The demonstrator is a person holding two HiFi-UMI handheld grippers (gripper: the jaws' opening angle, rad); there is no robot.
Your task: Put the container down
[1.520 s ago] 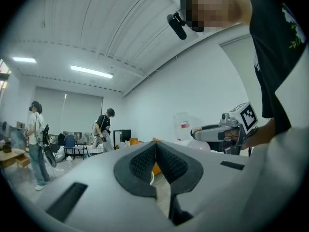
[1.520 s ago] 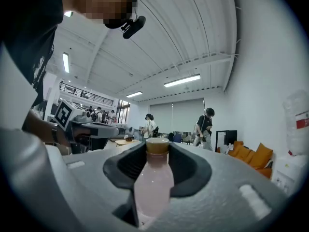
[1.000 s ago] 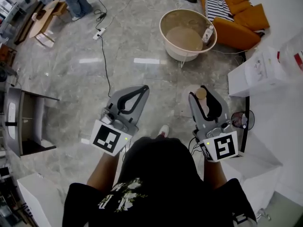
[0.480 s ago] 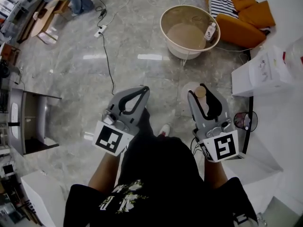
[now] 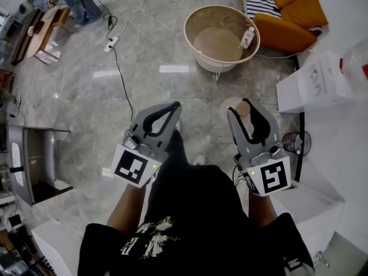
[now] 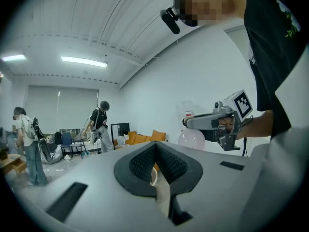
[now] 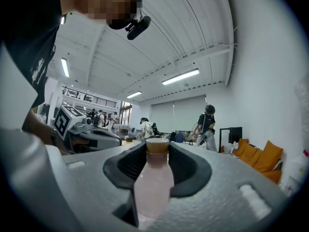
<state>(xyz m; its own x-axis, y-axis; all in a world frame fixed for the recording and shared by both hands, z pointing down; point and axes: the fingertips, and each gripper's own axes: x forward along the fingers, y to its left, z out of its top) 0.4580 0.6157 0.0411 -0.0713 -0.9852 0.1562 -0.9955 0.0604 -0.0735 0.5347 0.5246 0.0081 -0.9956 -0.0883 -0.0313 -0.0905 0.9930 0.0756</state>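
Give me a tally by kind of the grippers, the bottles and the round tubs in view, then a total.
Grippers: 2 (left gripper, right gripper)
Bottles: 2 (held bottle in the right gripper, small bottle leaning in the tub)
Tubs: 1 (round tub on the floor)
Total: 5

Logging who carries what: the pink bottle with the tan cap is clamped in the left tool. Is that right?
Not quite. The pink bottle with the tan cap is clamped in the right tool, as the right gripper view shows; the left tool is shut with nothing in it.
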